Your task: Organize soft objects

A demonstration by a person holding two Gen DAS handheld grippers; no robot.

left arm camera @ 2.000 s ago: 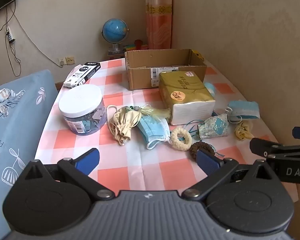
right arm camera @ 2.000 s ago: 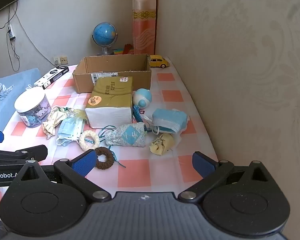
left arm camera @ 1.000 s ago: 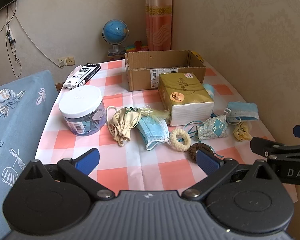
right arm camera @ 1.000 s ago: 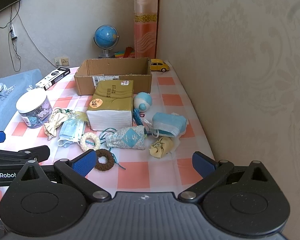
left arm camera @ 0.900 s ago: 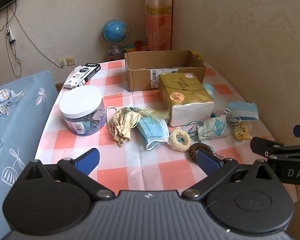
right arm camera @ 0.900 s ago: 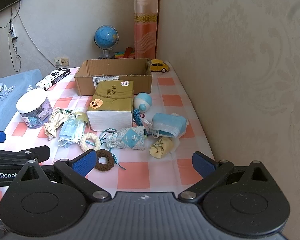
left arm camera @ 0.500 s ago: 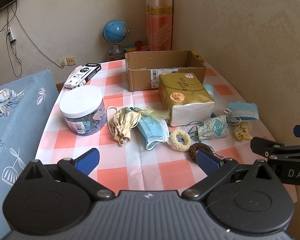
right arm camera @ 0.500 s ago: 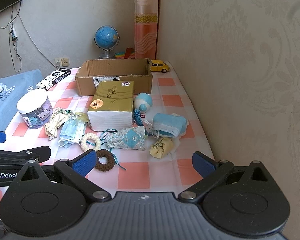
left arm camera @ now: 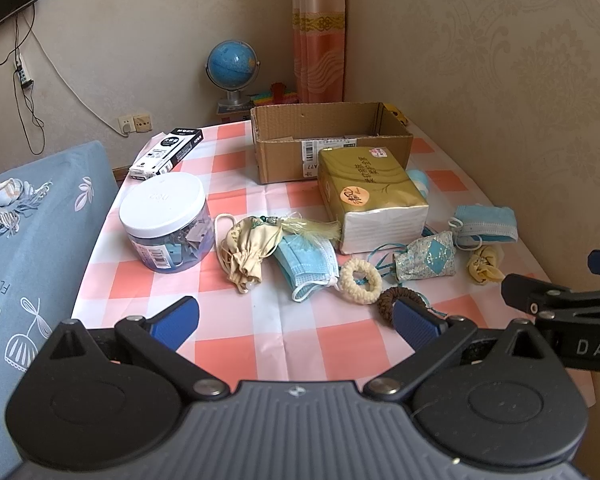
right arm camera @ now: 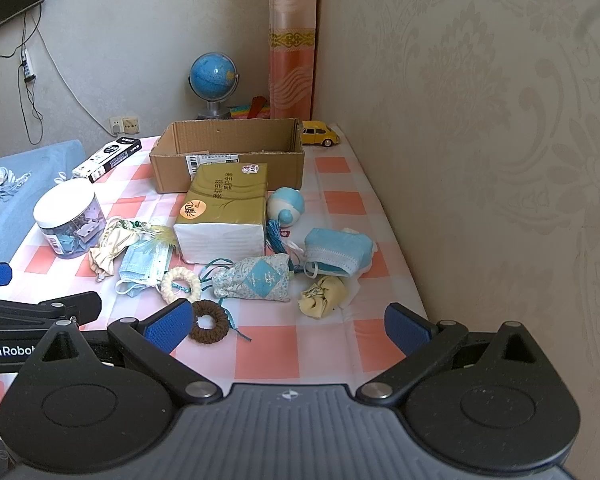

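Observation:
Soft items lie scattered on the checked tablecloth: a beige pouch [left arm camera: 246,250], a blue face mask [left arm camera: 308,262], a cream scrunchie [left arm camera: 360,278], a brown scrunchie [right arm camera: 210,321], a patterned sachet [right arm camera: 258,278], a folded blue mask [right arm camera: 336,252], a yellow cloth knot [right arm camera: 324,296] and a gold tissue pack [left arm camera: 370,204]. An open cardboard box [left arm camera: 328,140] stands behind them. My left gripper [left arm camera: 294,318] is open above the near table edge, nothing between its fingers. My right gripper [right arm camera: 286,326] is open too, hovering near the brown scrunchie and the yellow knot.
A clear jar with a white lid [left arm camera: 166,222] stands at the left, a black-and-white carton [left arm camera: 166,154] behind it. A small blue-white ball [right arm camera: 286,206], a yellow toy car [right arm camera: 320,133] and a globe [left arm camera: 232,68] sit farther back. The wall runs close along the right side.
Both grippers have risen and drawn back very slightly, so the table items sit a little lower in view. Nothing on the table has moved.

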